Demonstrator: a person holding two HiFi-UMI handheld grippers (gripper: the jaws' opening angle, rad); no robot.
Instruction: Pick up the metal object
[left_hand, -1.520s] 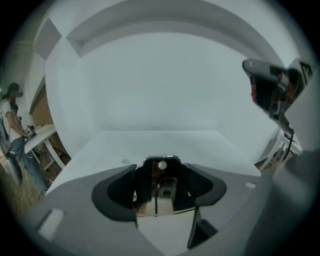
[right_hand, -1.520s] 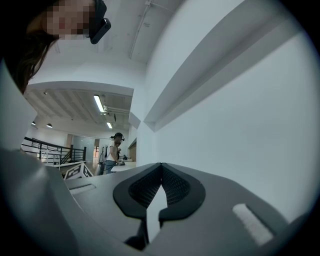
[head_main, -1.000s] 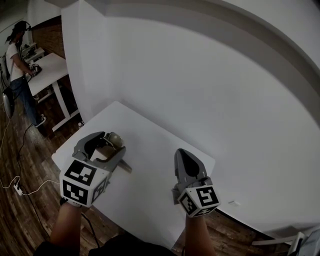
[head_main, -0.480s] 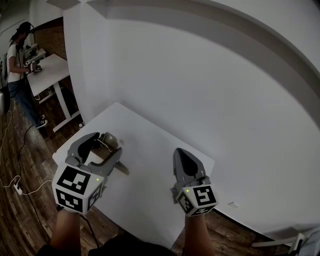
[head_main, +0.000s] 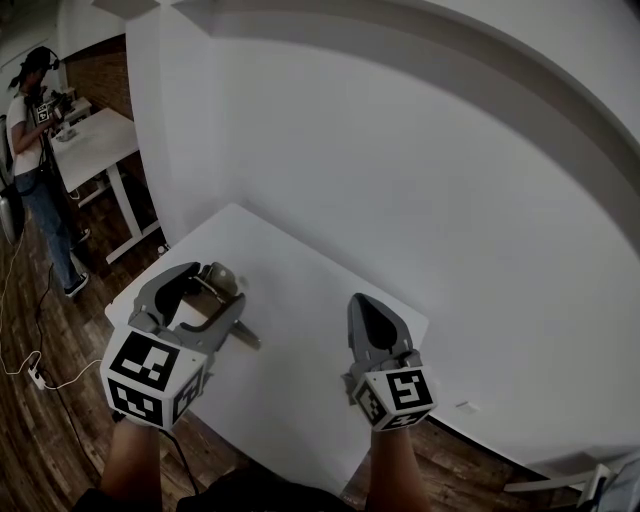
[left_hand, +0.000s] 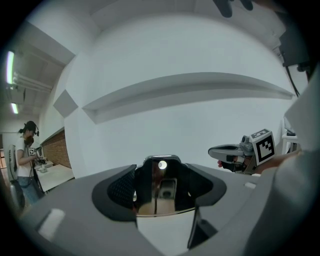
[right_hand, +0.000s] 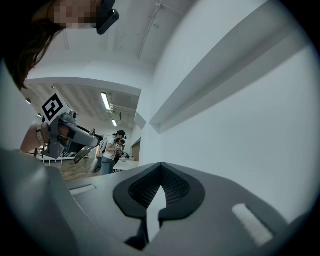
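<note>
The metal object (head_main: 229, 279) is a shiny, flat, scoop-like piece, and its thin end (head_main: 248, 338) sticks out below the jaws. My left gripper (head_main: 215, 285) is shut on it and holds it above the left part of the white table (head_main: 300, 290). In the left gripper view the metal object (left_hand: 159, 187) fills the gap between the dark pads (left_hand: 122, 187) and mirrors the room. My right gripper (head_main: 362, 303) hovers over the table's right side, shut and empty. Its pads (right_hand: 172, 187) meet at the tips in the right gripper view.
A white wall rises right behind the table. At the far left a person (head_main: 35, 150) stands at another white table (head_main: 95, 140). Wood floor with a white cable (head_main: 40, 375) lies left of my table. The table's near edge (head_main: 270, 455) is close to my arms.
My left gripper has drifted slightly left and toward me with the metal object still in its jaws. The right gripper has barely moved. The far person has shifted stance.
</note>
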